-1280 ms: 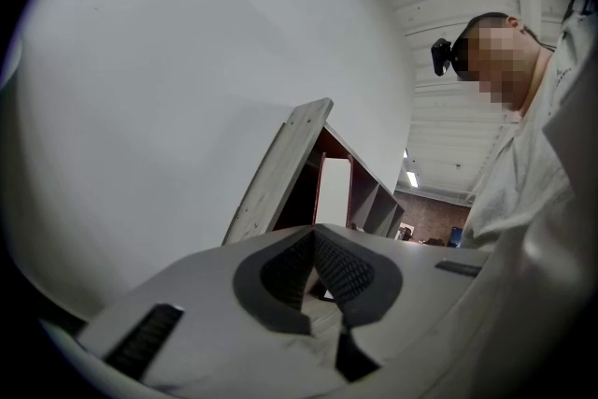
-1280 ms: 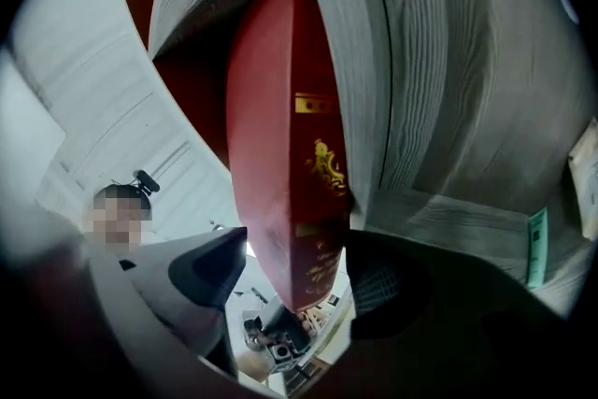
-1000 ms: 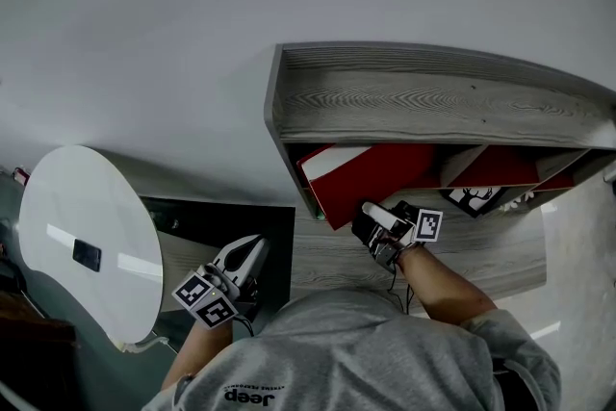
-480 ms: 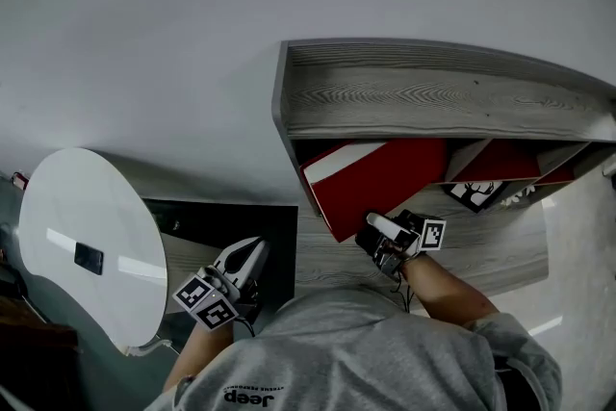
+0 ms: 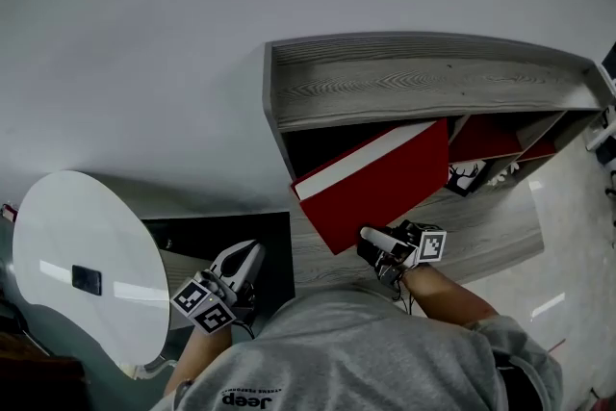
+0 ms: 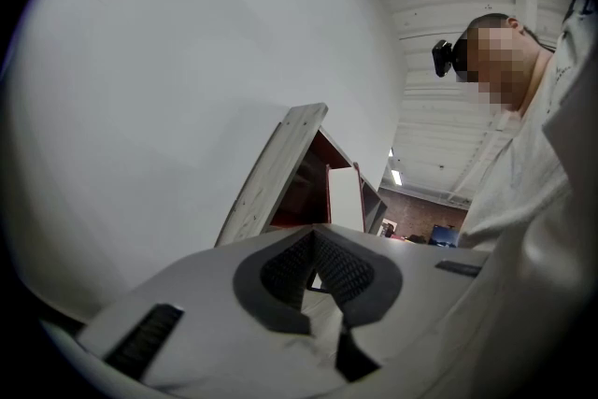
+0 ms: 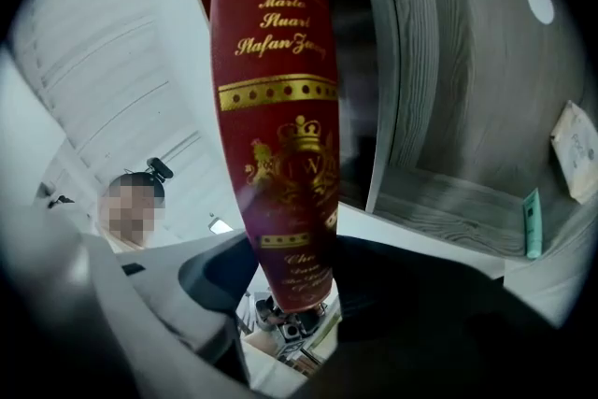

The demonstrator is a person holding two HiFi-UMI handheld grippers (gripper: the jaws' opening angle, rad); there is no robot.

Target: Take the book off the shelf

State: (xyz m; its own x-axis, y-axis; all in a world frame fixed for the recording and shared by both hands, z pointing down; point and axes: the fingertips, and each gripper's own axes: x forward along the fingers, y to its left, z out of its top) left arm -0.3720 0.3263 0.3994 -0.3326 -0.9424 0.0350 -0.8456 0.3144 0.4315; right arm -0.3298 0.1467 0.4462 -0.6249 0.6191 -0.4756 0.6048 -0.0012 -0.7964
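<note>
Red book (image 5: pixel 377 180) tilted, pulled partly out of the left bay of the grey shelf (image 5: pixel 404 91), spine facing out. Right gripper (image 5: pixel 378 239) has just been closing its jaws and now clamps the spine's lower end. Left gripper (image 5: pixel 248 255) sits low, well left of the shelf, jaws together and empty.

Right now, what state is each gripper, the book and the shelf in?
shelf: open-fronted, other books leaning inside.
red book: tilted, partly drawn out of the shelf, spine between the jaws.
right gripper: jaws have just been closing, clamped on the red book.
left gripper: jaws together, empty, apart from the shelf.
</note>
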